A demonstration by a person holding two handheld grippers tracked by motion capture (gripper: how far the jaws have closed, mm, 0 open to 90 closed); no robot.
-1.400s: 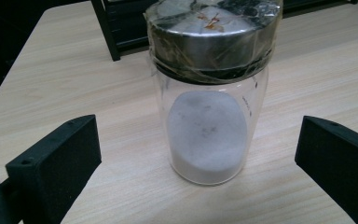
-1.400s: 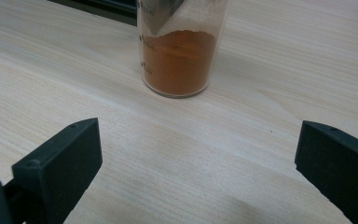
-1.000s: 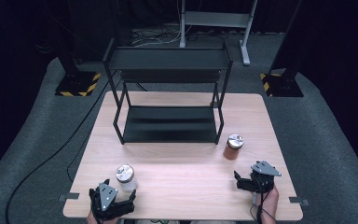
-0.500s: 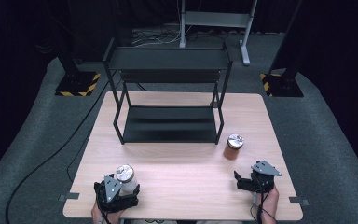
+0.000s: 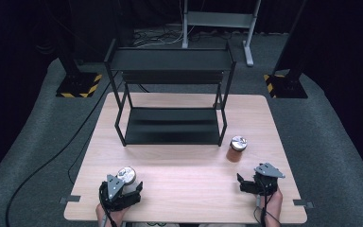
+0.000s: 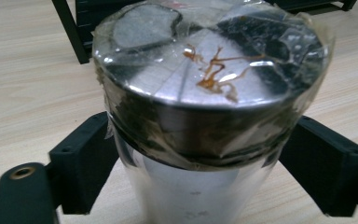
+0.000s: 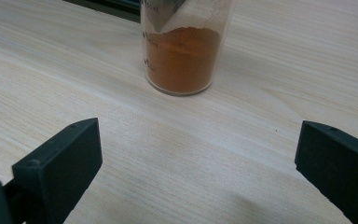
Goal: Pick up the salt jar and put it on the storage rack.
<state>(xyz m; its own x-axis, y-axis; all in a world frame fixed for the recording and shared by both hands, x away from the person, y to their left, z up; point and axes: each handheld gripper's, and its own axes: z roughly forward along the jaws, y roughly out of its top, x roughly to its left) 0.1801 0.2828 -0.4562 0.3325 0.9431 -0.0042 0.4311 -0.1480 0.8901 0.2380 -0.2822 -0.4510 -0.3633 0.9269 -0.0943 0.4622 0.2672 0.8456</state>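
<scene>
High view: one wooden table, one black two-tier rack on its far half, two jars and two grippers. The left gripper, at the near left edge, has just been closing its jaws, which now clasp the clear jar with a foil-wrapped metal lid on both sides. The right gripper, at the near right edge, rests with jaws wide and nothing between them. The orange-powder jar stands apart, beyond it, just right of the rack. Bare tabletop lies between the grippers and before the rack.
</scene>
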